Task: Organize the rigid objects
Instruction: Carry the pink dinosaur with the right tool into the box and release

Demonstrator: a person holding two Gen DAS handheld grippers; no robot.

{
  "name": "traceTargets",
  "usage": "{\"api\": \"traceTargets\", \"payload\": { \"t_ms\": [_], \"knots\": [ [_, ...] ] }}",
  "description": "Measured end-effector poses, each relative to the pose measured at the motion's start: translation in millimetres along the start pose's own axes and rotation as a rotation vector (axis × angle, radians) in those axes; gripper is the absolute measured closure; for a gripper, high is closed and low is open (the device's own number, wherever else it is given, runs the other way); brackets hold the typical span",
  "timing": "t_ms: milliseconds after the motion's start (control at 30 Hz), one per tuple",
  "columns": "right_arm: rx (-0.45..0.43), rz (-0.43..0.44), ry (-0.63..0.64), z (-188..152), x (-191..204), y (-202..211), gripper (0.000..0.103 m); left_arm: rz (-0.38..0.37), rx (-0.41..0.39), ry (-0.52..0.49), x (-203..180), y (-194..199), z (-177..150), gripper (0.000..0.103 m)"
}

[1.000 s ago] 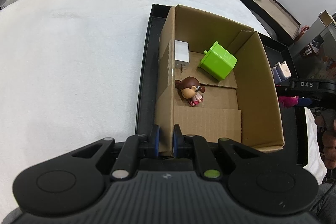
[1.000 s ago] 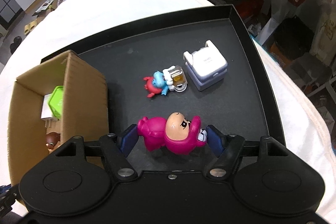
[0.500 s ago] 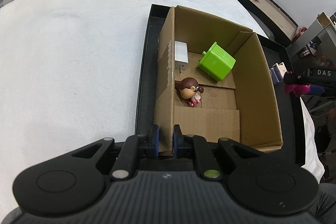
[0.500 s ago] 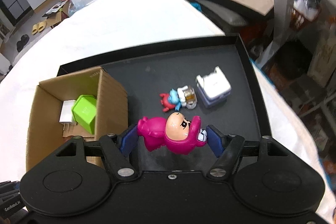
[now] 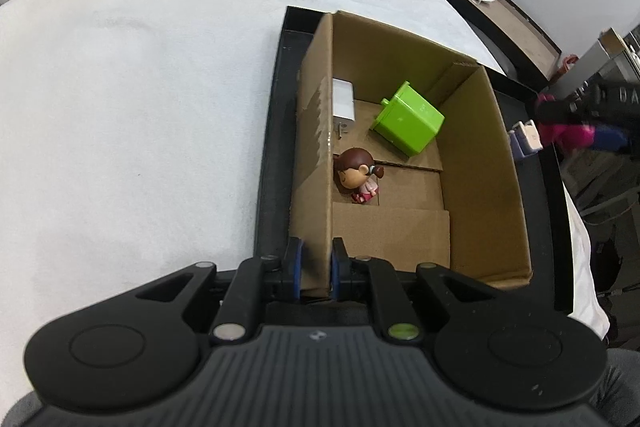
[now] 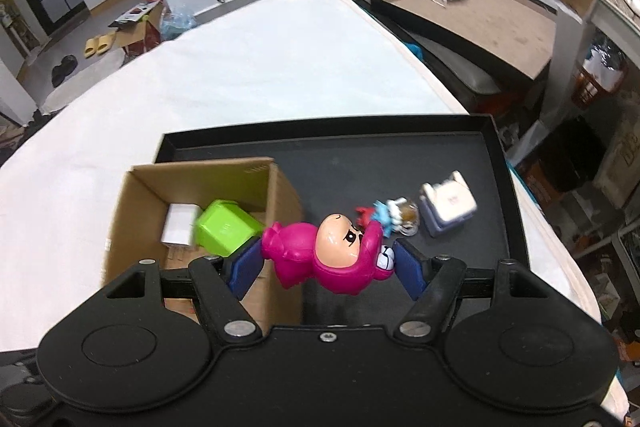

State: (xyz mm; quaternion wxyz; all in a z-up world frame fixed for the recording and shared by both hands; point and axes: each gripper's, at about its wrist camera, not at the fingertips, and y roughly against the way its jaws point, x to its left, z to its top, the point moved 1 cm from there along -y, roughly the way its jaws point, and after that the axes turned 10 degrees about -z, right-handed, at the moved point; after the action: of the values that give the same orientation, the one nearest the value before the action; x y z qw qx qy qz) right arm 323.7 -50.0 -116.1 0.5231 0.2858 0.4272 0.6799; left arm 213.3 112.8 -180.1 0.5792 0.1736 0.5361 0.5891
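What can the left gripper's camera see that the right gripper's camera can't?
Only the left wrist view shows the brown-haired doll in the cardboard box, and the left gripper pinching the box wall.

Only the right wrist view clearly shows the pink figure held in the right gripper, and the blue toy on the black tray.

Both show the box, green cube, white block, tray and lilac-and-white box.

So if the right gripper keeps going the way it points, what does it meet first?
Probably the black tray floor just right of the cardboard box wall; the right gripper holds the pink figure. Depth is unclear.
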Motion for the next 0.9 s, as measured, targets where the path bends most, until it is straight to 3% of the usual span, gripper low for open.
{"api": "traceTargets", "payload": {
  "t_ms": [567,900],
  "knots": [
    [0.001,0.062,0.094,0.8,53.3,13.8,0.034,-0.022,0.001,-0.002,6.4,0.6,-1.3,0.090],
    [0.022,0.096,0.095,-4.1,65.7,12.0,0.030,-0.020,0.003,-0.005,5.4,0.7,-0.9,0.090]
  ]
}}
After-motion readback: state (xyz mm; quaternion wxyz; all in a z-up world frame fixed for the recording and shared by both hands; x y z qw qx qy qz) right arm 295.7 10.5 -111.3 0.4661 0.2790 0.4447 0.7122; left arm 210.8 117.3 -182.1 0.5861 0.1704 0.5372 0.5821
